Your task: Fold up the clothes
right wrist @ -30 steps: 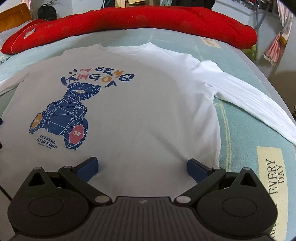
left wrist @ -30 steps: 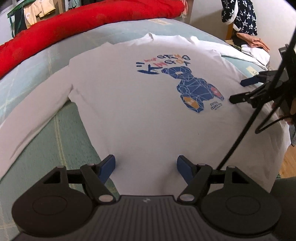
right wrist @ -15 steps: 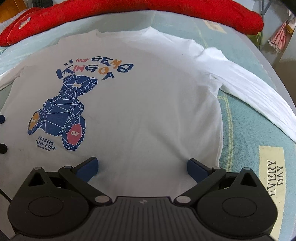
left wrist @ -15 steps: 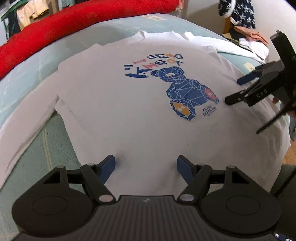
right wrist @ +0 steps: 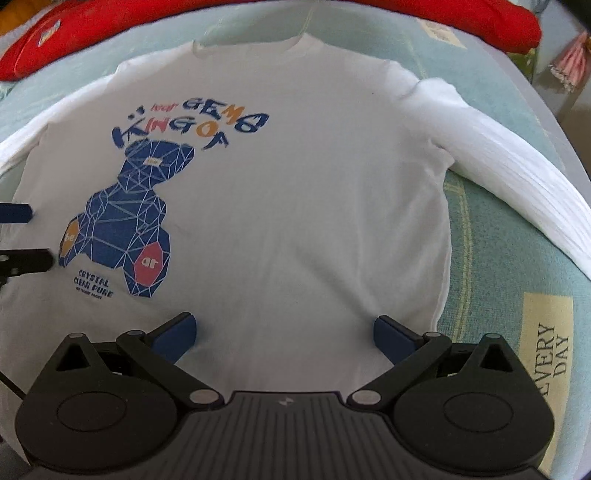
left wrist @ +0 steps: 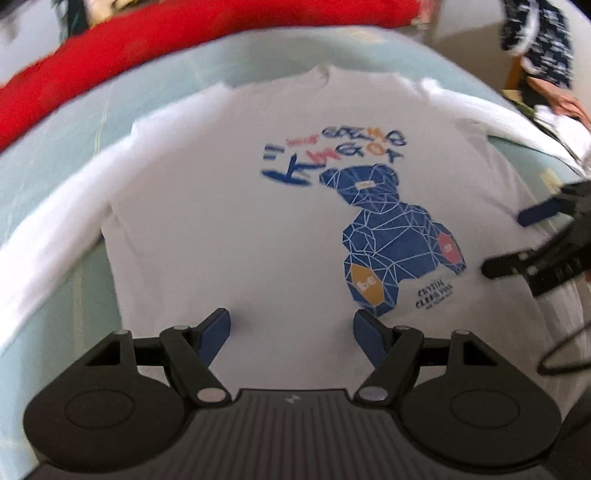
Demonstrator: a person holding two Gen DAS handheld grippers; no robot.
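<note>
A white long-sleeved shirt [left wrist: 229, 206] [right wrist: 314, 192] with a blue bear print lies flat, front up, on a pale green bed, sleeves spread to both sides. My left gripper [left wrist: 291, 332] is open over the shirt's lower hem, left of the bear print, nothing between its blue pads. My right gripper [right wrist: 284, 332] is open over the hem near the shirt's right side; it also shows in the left wrist view as the right gripper [left wrist: 509, 243] at the right edge, beside the print. The left gripper [right wrist: 26, 236] pokes in at the left edge of the right wrist view.
A long red cushion [left wrist: 110, 62] [right wrist: 480, 22] runs along the far side of the bed. The bedsheet [right wrist: 517, 266] carries a cream "EVERY DAY" label at the right. Clothes are piled on a chair [left wrist: 546, 92] beyond the bed's right corner.
Both grippers have moved forward a little over the shirt's hem and stay open. The left wrist view is blurred by motion now.
</note>
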